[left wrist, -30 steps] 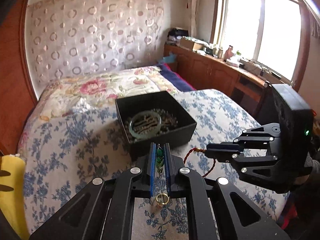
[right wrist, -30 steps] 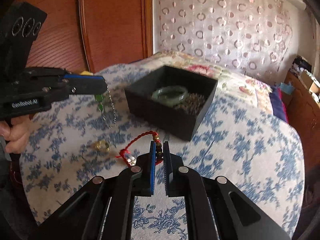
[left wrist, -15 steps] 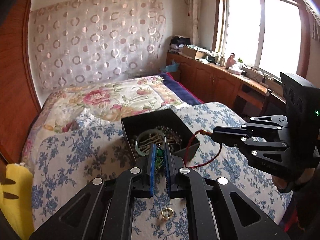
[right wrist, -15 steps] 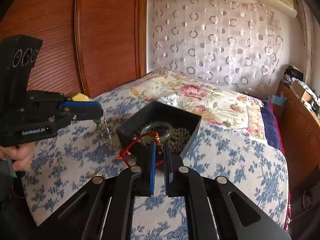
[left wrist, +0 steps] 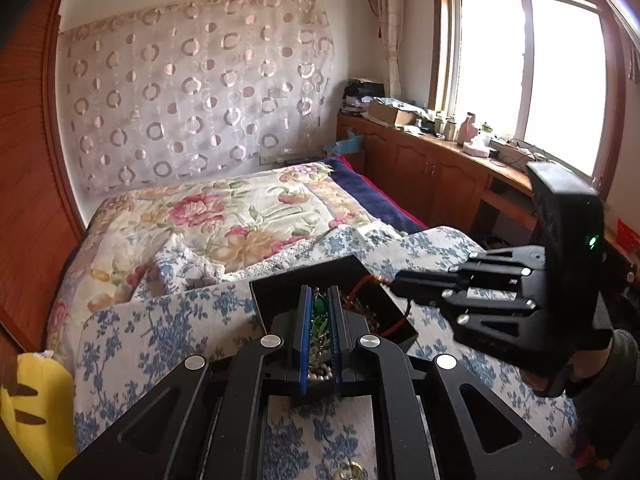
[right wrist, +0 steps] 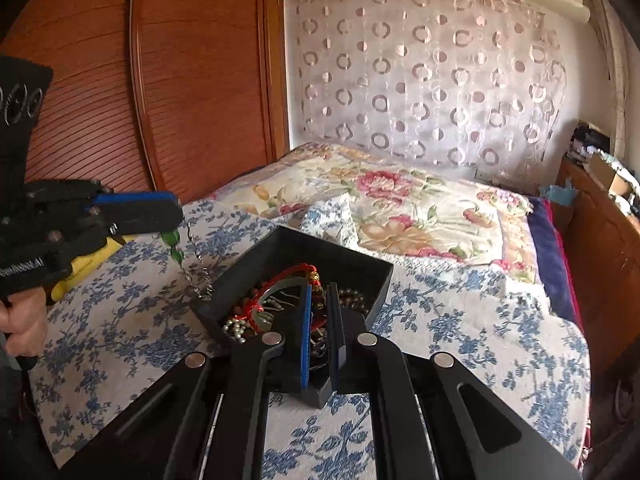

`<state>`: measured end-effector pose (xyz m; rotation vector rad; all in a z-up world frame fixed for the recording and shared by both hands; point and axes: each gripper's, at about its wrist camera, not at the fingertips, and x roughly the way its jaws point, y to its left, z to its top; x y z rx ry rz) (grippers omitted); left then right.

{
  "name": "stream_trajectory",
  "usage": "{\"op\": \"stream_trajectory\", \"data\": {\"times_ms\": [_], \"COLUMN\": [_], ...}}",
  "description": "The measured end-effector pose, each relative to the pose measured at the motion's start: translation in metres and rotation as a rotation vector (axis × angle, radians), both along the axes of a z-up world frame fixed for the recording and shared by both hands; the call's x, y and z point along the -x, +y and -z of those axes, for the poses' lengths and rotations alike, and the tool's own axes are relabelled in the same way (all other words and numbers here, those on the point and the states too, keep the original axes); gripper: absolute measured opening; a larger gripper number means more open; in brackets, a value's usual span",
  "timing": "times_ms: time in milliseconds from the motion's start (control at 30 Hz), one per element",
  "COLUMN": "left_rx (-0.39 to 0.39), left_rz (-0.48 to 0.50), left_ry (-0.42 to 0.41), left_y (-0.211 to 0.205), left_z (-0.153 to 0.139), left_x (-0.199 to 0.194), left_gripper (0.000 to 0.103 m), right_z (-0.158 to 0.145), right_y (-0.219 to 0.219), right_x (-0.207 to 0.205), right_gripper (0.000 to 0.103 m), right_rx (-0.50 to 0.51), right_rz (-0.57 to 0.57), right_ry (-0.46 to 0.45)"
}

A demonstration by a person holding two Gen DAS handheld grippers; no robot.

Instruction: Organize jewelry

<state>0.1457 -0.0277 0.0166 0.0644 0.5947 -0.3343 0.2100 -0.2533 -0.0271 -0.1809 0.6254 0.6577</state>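
A black box (right wrist: 362,266) with a jade bangle (right wrist: 276,291) and beads (right wrist: 236,326) in it sits on the blue-flowered bedspread. My right gripper (right wrist: 319,288) hangs over the box, shut on a red cord bracelet (right wrist: 280,276) that loops over the contents. In the left wrist view the same gripper (left wrist: 396,280) reaches over the box (left wrist: 266,304) from the right. My left gripper (left wrist: 320,292) is shut on a green-stone necklace (left wrist: 320,308) at the box's near edge. From the right wrist view the left gripper (right wrist: 176,212) holds the necklace (right wrist: 175,246) dangling left of the box.
A gold ring (left wrist: 352,470) lies on the bedspread below my left gripper. A yellow object (left wrist: 28,400) sits at the bed's left edge. A wooden wardrobe (right wrist: 180,100) stands on the left, and a cabinet (left wrist: 432,176) under the window on the right. A hand (right wrist: 24,320) grips the left tool.
Both grippers have risen and moved forward to the black box, carrying the necklace and the red bracelet off the bedspread. The gold ring stayed on the bed.
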Motion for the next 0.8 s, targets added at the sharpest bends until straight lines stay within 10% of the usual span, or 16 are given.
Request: {"op": "stream_trajectory", "data": {"times_ms": [800], "left_rx": [-0.026], "left_rz": [0.007], "left_ry": [0.07], "left_y": [-0.007], "left_z": [0.026], "left_x": [-0.061], "left_gripper": [0.007], "right_z": [0.026], "right_y": [0.006], "right_x": [-0.005], "right_gripper": [0.009], "right_rx": [-0.012], "right_rz": [-0.034], "right_ry": [0.06]}}
